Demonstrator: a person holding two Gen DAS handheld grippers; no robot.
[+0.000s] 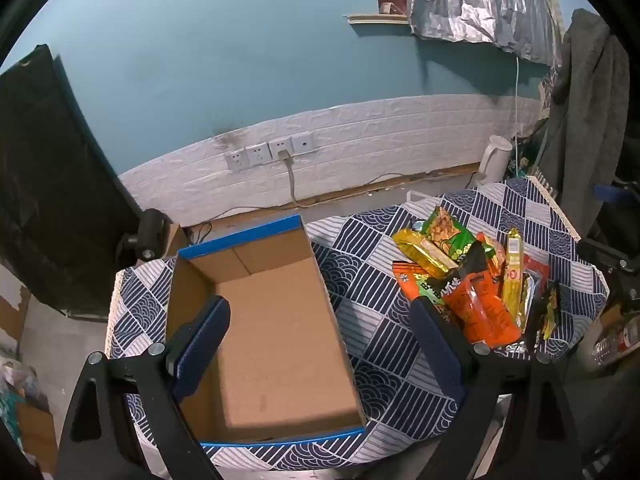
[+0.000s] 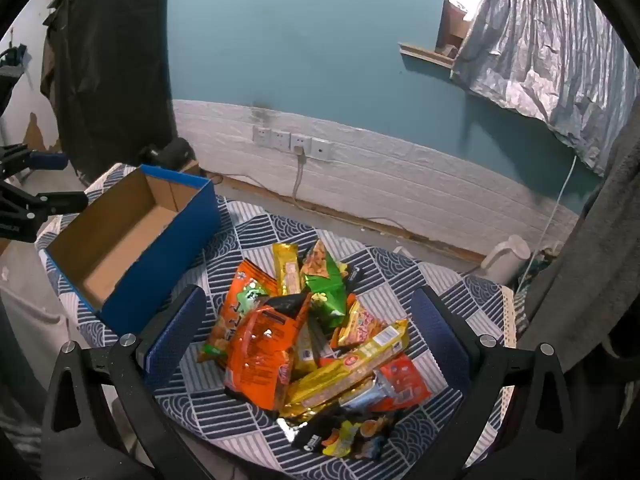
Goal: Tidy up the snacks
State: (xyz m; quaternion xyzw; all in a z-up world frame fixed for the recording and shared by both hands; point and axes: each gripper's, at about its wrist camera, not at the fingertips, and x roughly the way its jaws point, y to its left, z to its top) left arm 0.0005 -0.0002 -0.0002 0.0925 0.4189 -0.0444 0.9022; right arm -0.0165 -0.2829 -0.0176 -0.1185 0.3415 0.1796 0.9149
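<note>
One cardboard box [image 1: 276, 332], four wall sockets [image 1: 269, 151], one kettle [image 1: 494, 158].

Box [image 1: 280, 320] left on table [image 1: 380, 360], snack pile [image 2: 312, 332] right, apart

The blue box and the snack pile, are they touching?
Apart. The right wrist view shows patterned cloth between the box and the snack pile.

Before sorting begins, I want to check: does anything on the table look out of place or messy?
Yes. The snack packets lie in a loose, overlapping heap on the patterned cloth, while the cardboard box beside them is empty. Nothing looks spilled or torn.
</note>
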